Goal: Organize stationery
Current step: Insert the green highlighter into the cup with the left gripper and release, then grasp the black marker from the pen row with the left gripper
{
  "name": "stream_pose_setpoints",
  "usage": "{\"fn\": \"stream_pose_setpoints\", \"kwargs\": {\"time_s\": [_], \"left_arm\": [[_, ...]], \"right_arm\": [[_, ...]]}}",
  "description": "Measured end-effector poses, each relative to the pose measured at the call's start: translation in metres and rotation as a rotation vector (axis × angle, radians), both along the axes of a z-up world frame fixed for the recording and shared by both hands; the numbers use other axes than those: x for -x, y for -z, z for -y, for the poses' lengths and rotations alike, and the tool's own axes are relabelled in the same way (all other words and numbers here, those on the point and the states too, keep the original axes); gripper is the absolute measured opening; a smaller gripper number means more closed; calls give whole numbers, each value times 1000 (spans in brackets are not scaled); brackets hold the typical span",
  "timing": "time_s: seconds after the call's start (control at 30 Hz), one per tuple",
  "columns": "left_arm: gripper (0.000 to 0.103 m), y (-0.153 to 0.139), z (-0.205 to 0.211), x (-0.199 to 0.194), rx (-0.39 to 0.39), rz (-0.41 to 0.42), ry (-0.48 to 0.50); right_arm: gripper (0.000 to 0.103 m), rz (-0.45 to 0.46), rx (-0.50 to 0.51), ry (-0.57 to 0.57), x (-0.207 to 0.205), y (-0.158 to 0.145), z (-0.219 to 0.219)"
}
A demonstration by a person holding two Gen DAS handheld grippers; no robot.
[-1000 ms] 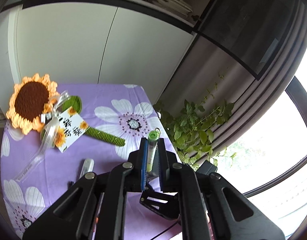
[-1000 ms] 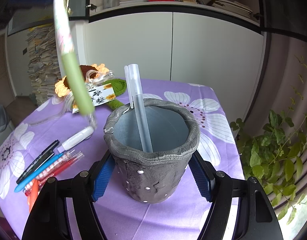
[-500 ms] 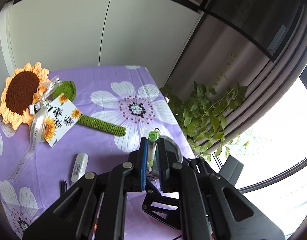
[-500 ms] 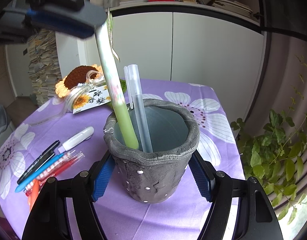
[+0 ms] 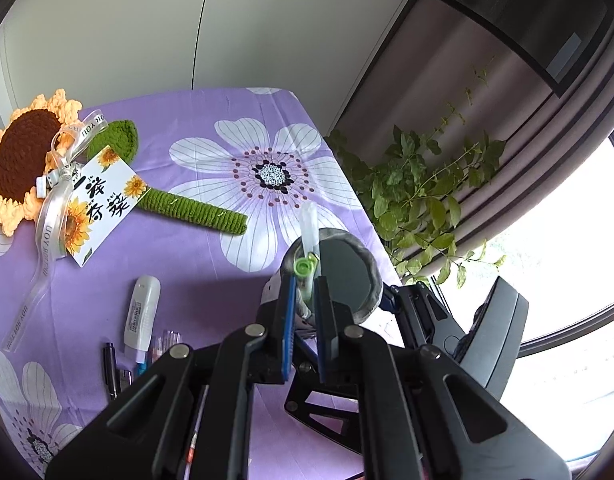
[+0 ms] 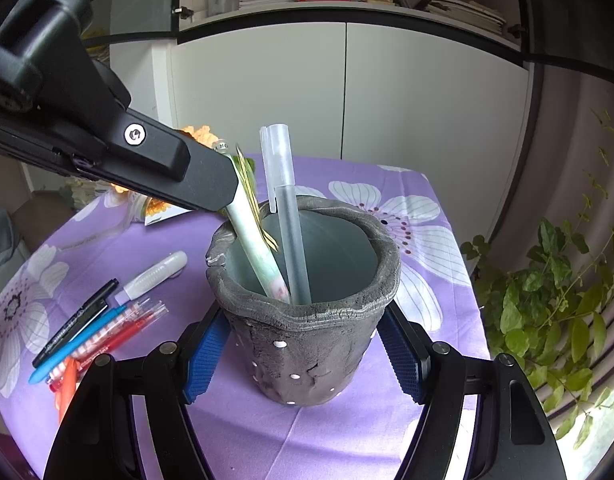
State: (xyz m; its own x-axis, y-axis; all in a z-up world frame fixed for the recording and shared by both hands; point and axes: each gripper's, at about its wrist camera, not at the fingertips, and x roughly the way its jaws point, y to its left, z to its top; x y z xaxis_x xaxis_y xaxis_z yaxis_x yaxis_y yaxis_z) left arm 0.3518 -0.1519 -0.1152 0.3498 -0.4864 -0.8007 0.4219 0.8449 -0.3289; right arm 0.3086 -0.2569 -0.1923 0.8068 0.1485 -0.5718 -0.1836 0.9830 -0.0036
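A grey rough pen cup (image 6: 307, 336) stands on the purple flowered cloth, held between the blue pads of my right gripper (image 6: 303, 356). A frosted clear pen (image 6: 287, 208) stands in it. My left gripper (image 5: 305, 284) is shut on a green patterned pen (image 6: 255, 240), whose lower end is inside the cup, leaning on the left rim. The cup (image 5: 347, 276) shows below the left fingers, with the green pen's cap (image 5: 303, 268) between them. Loose pens (image 6: 91, 332) and a white correction pen (image 6: 155, 276) lie left of the cup.
A crocheted sunflower (image 5: 27, 160) with a green stem and a card lies at the far left of the table. A leafy plant (image 6: 555, 312) hangs off the table's right edge. White cabinets stand behind.
My left gripper has come down over the cup and the green pen has gone from above the table into the cup. The right gripper and cup have not moved.
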Motion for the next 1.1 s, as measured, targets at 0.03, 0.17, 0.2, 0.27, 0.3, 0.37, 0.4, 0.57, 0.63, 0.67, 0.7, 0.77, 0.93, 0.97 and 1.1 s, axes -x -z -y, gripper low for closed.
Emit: {"fn": "stream_pose_setpoints", "kwargs": {"time_s": [0.03,0.17,0.2,0.27,0.3,0.37,0.4,0.57,0.63,0.67,0.7,0.77,0.93,0.97,1.1], "left_arm": [[7,0,-1,0,5,-7,0],[10,-10,-16,6,37,-8,2],[11,-15,-24,8,45,9,-5],[35,-21,-40,12,37,48,-35],[45,-22,-52,14,25,68,-61],[60,-19,-74,15,-4,94,-120],[60,-15,-83,15,-20,93,-144],[58,26,-125,11,-81,-10,-232],[55,42,-134,9,-103,-46,-259],[52,49,-136,8,-117,-59,-266],[50,54,-137,7,-125,-67,-268],[45,63,-136,3,-145,-76,-268],[39,83,-131,-7,-186,-103,-266],[39,86,-130,-9,-187,-112,-266],[36,94,-128,-14,-205,-118,-276]], "right_arm": [[74,0,1,0,0,0,0],[74,1,2,-2,1,1,0],[74,1,2,-2,1,1,0],[74,2,2,-1,1,0,0],[74,3,1,-1,1,0,0],[74,2,1,-2,1,0,0],[74,1,1,-2,1,0,1],[74,-2,3,-1,0,0,2],[74,-3,5,0,0,0,1],[74,-3,7,0,0,0,1],[74,-4,10,1,0,0,1],[74,-6,15,2,0,0,-1],[74,-4,22,9,0,0,-1],[74,-4,23,10,0,0,-1],[74,-7,23,8,0,0,-1]]}}
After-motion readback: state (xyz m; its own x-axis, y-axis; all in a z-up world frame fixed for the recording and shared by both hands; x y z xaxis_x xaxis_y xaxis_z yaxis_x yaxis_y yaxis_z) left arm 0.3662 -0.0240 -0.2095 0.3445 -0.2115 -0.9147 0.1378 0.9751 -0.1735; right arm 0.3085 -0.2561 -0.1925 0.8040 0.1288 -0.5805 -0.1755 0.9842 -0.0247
